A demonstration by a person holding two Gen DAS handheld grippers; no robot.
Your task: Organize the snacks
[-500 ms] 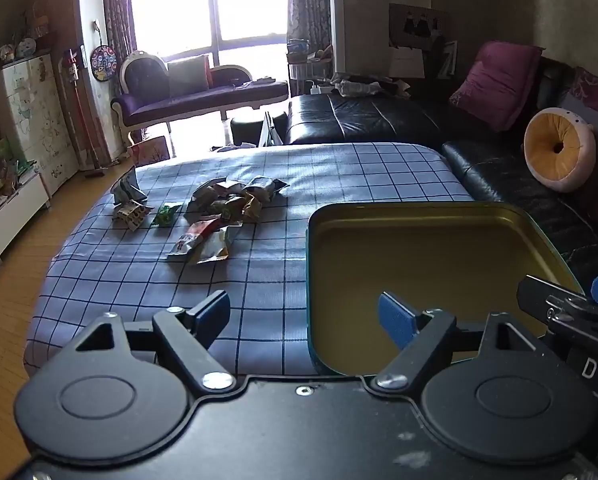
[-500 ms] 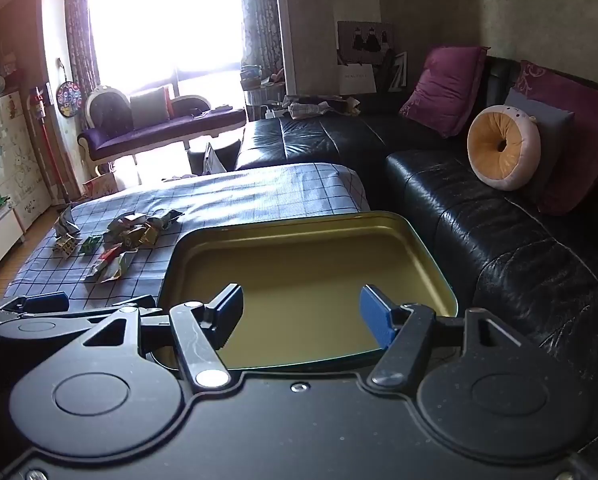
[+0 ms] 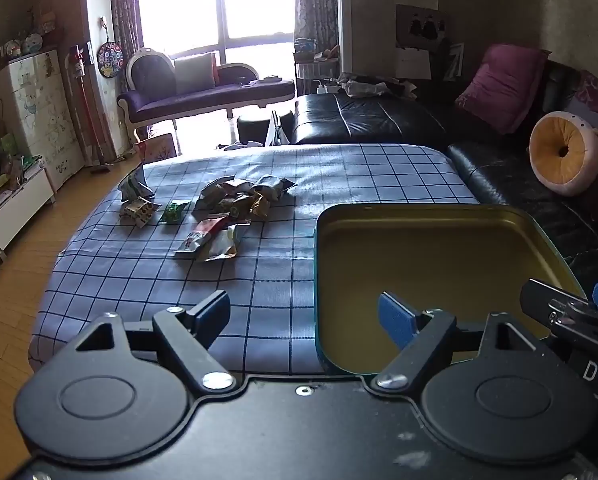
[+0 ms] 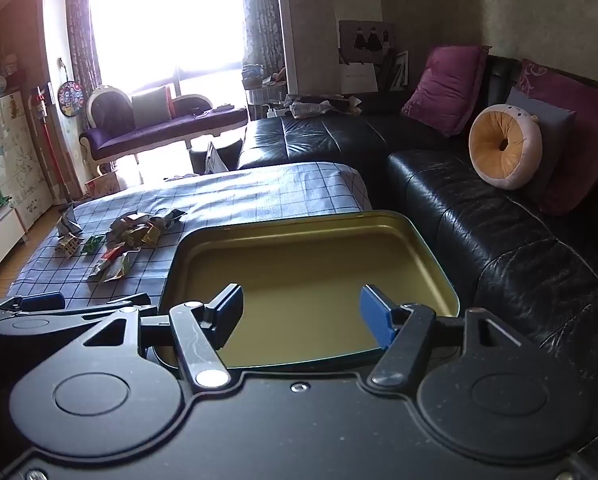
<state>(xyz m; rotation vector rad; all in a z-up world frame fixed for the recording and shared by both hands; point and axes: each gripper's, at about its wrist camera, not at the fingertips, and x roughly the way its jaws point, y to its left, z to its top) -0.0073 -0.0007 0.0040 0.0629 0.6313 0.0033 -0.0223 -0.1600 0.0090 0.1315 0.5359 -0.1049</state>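
Observation:
A pile of small snack packets [image 3: 235, 200] lies on the blue checked tablecloth [image 3: 339, 172], left of centre; it also shows in the right wrist view [image 4: 139, 232]. An empty gold-lined tin tray [image 3: 419, 256] sits at the table's near right; the right wrist view shows it too [image 4: 299, 272]. My left gripper [image 3: 305, 314] is open and empty, above the near table edge at the tray's left rim. My right gripper [image 4: 301, 312] is open and empty over the tray's near edge. Its fingers [image 3: 571, 308] show at the right of the left wrist view.
A black leather sofa [image 4: 479, 208] runs along the right and far side of the table, with a round orange cushion [image 4: 503, 146] and purple pillows [image 4: 447, 88]. A purple chaise [image 3: 207, 92] stands by the window. White cabinets [image 3: 27, 92] line the left wall.

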